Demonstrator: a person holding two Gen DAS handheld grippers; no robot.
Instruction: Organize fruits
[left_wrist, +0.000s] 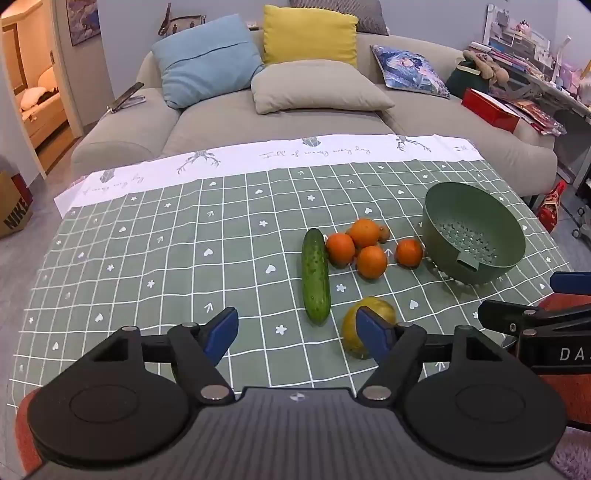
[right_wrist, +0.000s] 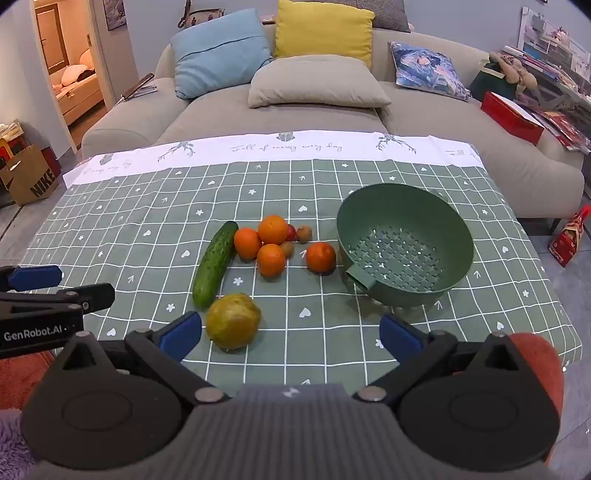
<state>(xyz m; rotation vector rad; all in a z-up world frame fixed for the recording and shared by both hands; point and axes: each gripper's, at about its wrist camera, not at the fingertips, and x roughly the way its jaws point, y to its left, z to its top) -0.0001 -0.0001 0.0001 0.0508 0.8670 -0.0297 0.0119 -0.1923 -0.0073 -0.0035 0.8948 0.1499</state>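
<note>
On the green checked tablecloth (right_wrist: 147, 206) lie a cucumber (right_wrist: 214, 263), several oranges (right_wrist: 272, 229) in a cluster, small brown kiwis (right_wrist: 303, 233) and a yellow-green round fruit (right_wrist: 233, 320). A green colander bowl (right_wrist: 404, 243) stands empty to the right of them. My left gripper (left_wrist: 295, 334) hangs open above the table's near side, its right finger in front of the yellow-green fruit (left_wrist: 373, 314). My right gripper (right_wrist: 291, 334) is open too, just right of that fruit and short of the bowl. Nothing sits between either pair of fingers. The cucumber (left_wrist: 315, 275), the oranges (left_wrist: 364, 232) and the bowl (left_wrist: 474, 232) also show in the left wrist view.
A grey sofa (right_wrist: 314, 110) with blue, yellow and beige cushions stands right behind the table. A red box (right_wrist: 511, 116) and cluttered shelves are at the far right. A paper bag (right_wrist: 31, 179) sits on the floor at the left, near an open doorway.
</note>
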